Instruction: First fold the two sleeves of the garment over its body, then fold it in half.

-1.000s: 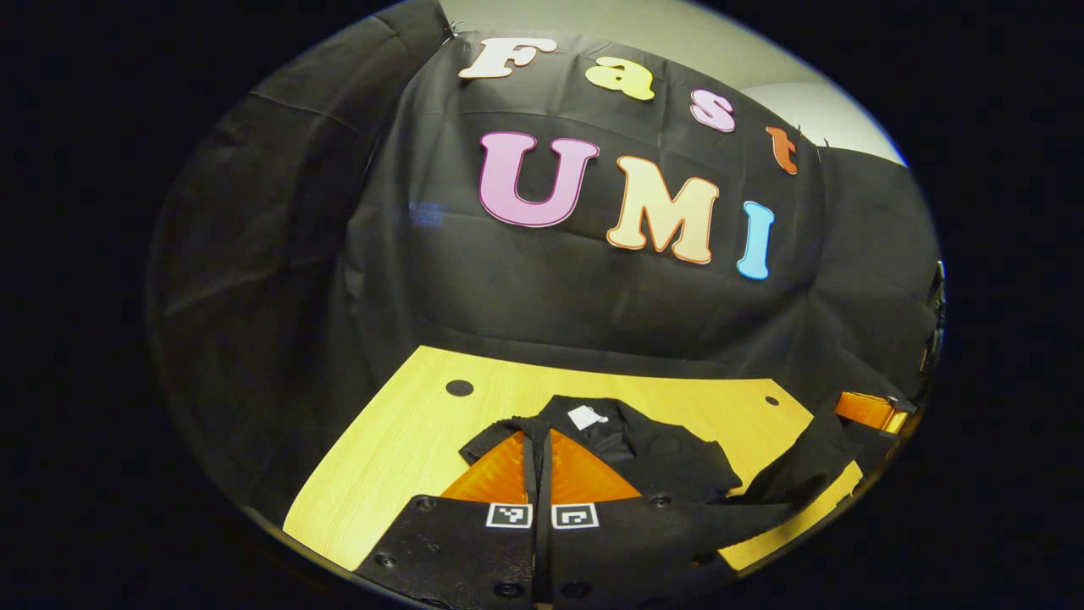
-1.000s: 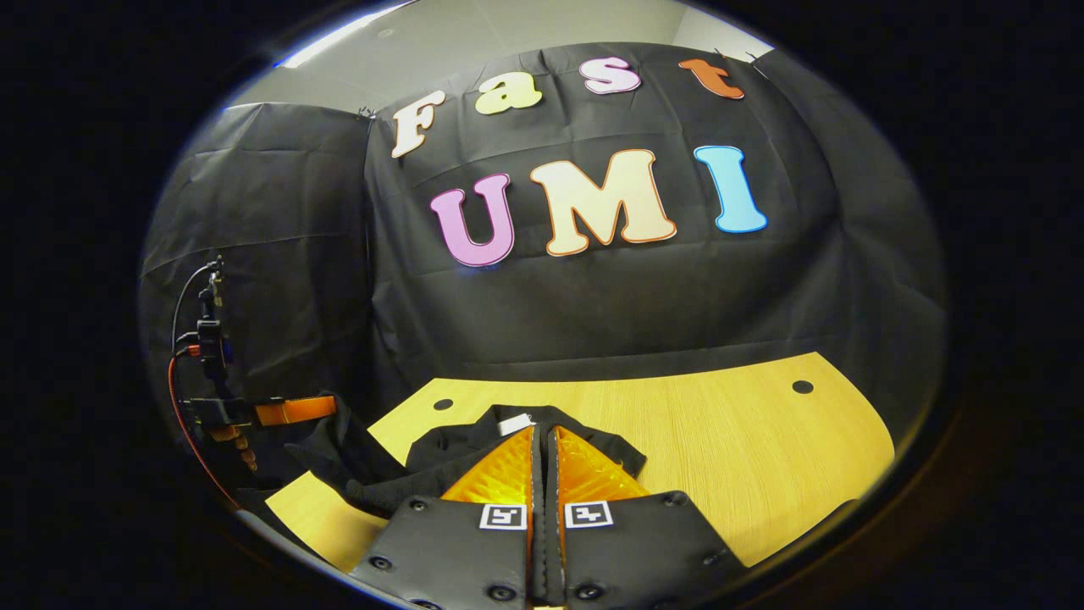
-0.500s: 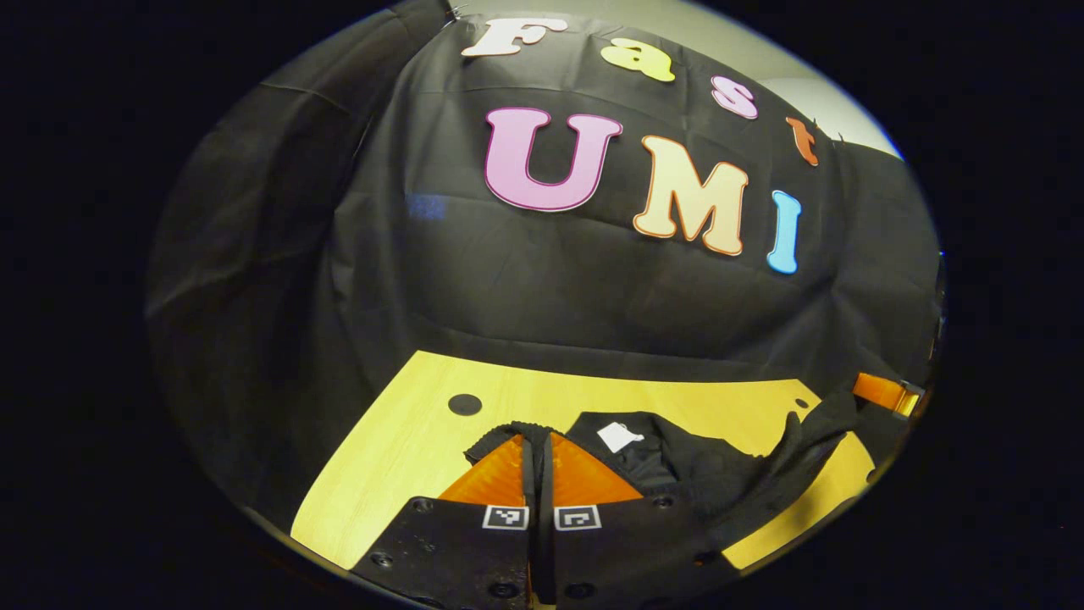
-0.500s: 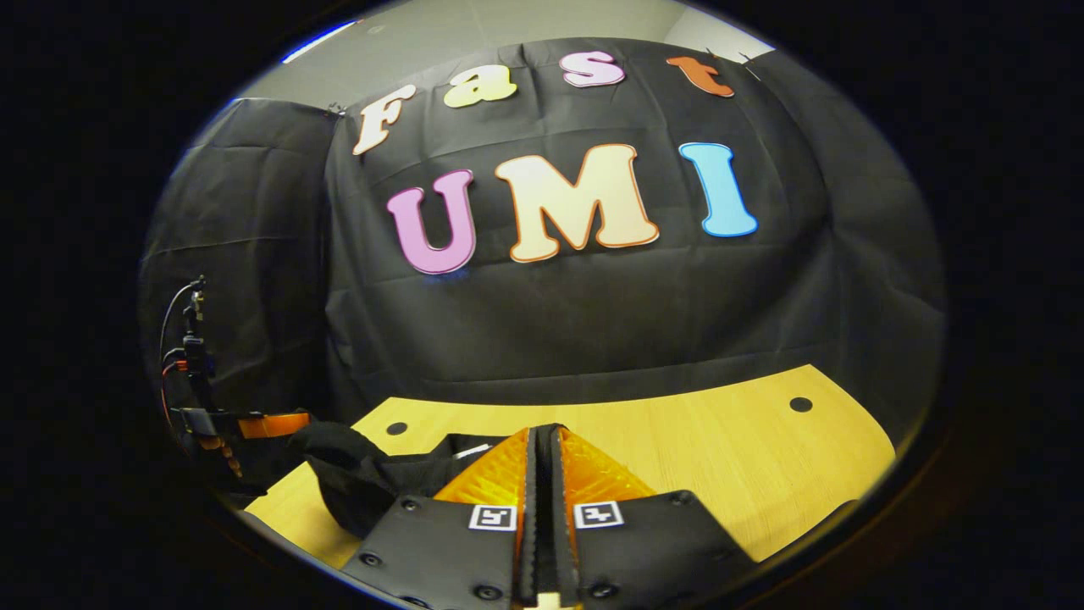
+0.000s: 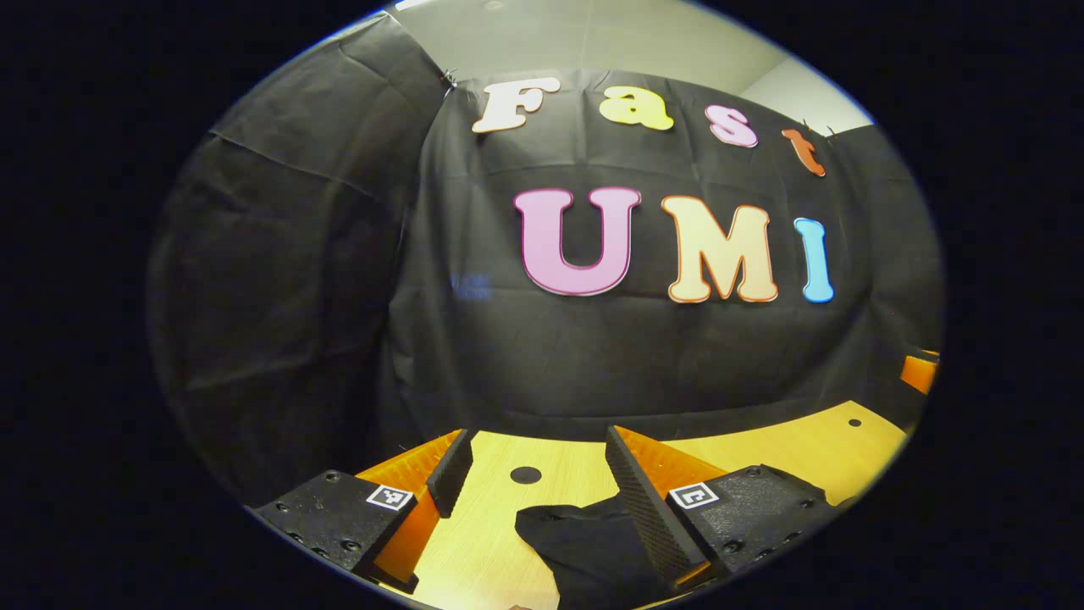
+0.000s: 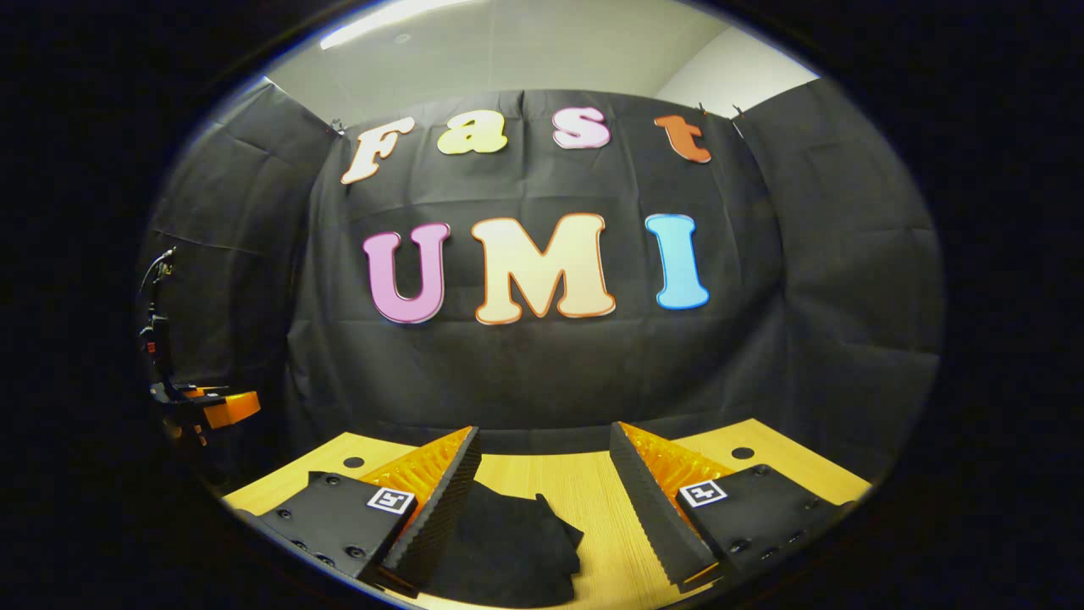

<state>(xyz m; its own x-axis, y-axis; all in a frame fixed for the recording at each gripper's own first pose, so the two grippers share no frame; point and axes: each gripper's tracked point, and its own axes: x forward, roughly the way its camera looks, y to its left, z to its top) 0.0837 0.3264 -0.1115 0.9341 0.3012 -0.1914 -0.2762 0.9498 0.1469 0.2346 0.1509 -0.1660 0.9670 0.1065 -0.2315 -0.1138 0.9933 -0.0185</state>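
A: Left gripper (image 5: 535, 462) — spread wide, nothing between the fingers. Ribbed, wedge-shaped pads (image 5: 645, 508), flat plates behind with a small square marker on each.

B: And the garment (image 5: 584, 546)?

A: Lying on the table (image 5: 474, 551), low between the fingers and closer to the right-hand one, partly hidden behind that pad. Soft, matt black cloth, edge lumpy and rounded. Cannot tell whether touching the pad.

B: Table surface?

A: Smooth pale wood with fine straight grain. One round dark hole (image 5: 525, 475) just ahead of the garment, between the fingertips. Another small hole (image 5: 854, 422) far off to the right.

B: Same for the right gripper (image 6: 544, 440)?

A: Also open wide, holding nothing. Same ribbed wedges. Seen here as a flat dark piece with an irregular, notched far edge, the garment (image 6: 504, 546) lies beside the left-hand pad (image 6: 440, 508) and partly behind it. Bare wood (image 6: 601, 525) between cloth and the right-hand pad.

B: Anything more at the sides?

A: In the right gripper view, far left at the edge, the other gripper (image 6: 207, 407) with thin cables going up. Behind all, wrinkled black cloth (image 6: 813, 280) hanging in soft folds.
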